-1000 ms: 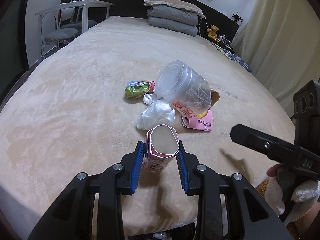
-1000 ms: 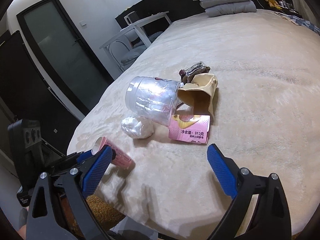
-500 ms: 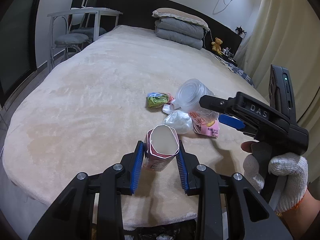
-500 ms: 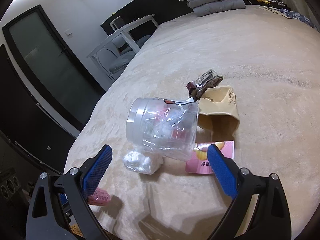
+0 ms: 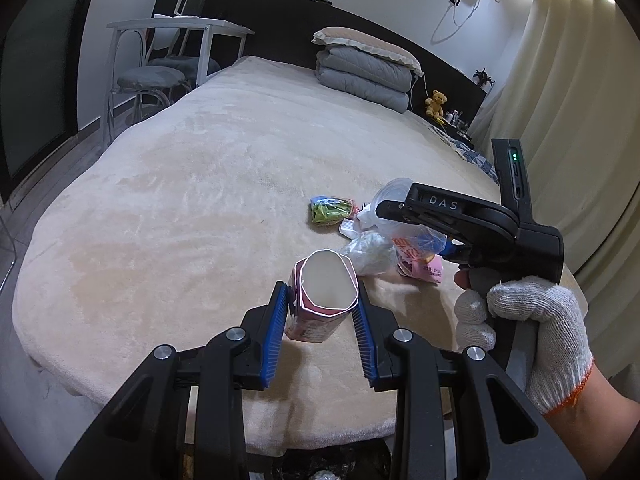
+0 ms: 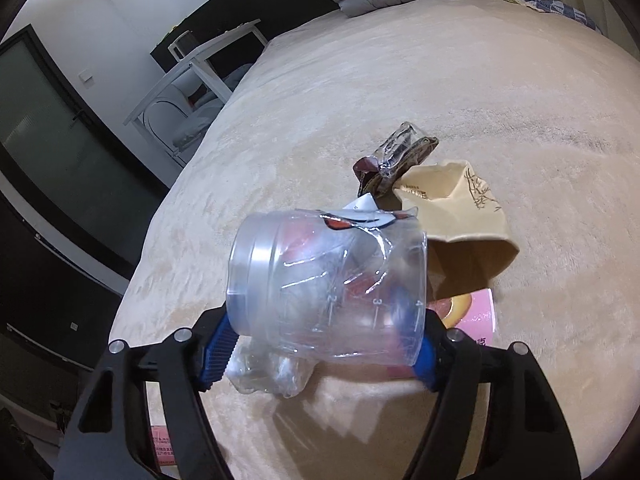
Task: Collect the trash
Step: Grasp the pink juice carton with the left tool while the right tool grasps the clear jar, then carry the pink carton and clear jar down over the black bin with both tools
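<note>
My left gripper (image 5: pixel 322 312) is shut on a pink carton (image 5: pixel 326 280), held open end up over the near edge of the beige bed (image 5: pixel 180 200). A white-gloved hand (image 5: pixel 536 320) holds my right gripper (image 5: pixel 412 232) at the trash pile on the right. In the right wrist view a clear plastic jar (image 6: pixel 320 272) lies on its side between the blue pads of that gripper (image 6: pixel 320 354). Its jaws are closing, and both pads touch the jar's ends. From the left wrist view, the jar (image 5: pixel 390 194) is partly hidden behind the right gripper.
Around the jar lie a white crumpled bag (image 6: pixel 268 372), a pink packet (image 6: pixel 476 312), a tan paper cup (image 6: pixel 452 208), a dark wrapper (image 6: pixel 400 156) and a green wrapper (image 5: pixel 332 210). Folded quilts (image 5: pixel 364 76) sit at the bed's head. A white table (image 5: pixel 180 28) stands at left, curtains at right.
My right gripper has moved in over the jar and its jaws have narrowed from wide open onto the jar's ends. The left gripper has drawn back a little with the carton.
</note>
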`<state>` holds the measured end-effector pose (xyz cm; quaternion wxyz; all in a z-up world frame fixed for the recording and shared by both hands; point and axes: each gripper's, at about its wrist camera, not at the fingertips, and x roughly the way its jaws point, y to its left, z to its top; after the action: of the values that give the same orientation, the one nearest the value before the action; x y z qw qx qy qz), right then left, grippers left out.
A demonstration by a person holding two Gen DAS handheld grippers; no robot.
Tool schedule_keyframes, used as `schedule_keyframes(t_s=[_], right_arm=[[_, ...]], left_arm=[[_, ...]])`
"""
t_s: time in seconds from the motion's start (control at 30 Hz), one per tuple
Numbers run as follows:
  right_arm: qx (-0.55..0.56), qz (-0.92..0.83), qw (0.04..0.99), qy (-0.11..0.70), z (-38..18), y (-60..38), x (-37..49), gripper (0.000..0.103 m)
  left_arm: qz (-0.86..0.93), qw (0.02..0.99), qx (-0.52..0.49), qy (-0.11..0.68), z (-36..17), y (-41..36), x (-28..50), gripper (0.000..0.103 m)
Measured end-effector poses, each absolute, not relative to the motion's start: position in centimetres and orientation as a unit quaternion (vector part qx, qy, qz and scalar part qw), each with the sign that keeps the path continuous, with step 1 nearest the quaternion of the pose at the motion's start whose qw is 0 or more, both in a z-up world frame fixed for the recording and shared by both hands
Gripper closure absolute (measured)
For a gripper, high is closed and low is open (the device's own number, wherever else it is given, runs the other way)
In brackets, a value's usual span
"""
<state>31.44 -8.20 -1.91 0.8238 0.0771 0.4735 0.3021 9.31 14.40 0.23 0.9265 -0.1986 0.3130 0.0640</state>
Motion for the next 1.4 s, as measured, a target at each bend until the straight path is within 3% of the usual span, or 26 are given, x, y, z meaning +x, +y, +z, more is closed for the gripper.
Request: schedule_keyframes(t_s=[0.7, 1.4], right_arm=[[0.084, 0.378, 0.823, 0.416, 4.3, -16.9, 27.0, 0.032], [-0.006, 0.413, 0.812, 0.413, -1.0, -25.5, 17.5, 0.032]], left_arm=[[0.073, 0.928, -0.180, 0.317, -0.7, 12.8, 9.8, 0.072], [-0.010, 0.936, -0.165, 0.309, -2.4, 4.8, 4.4, 0.072]])
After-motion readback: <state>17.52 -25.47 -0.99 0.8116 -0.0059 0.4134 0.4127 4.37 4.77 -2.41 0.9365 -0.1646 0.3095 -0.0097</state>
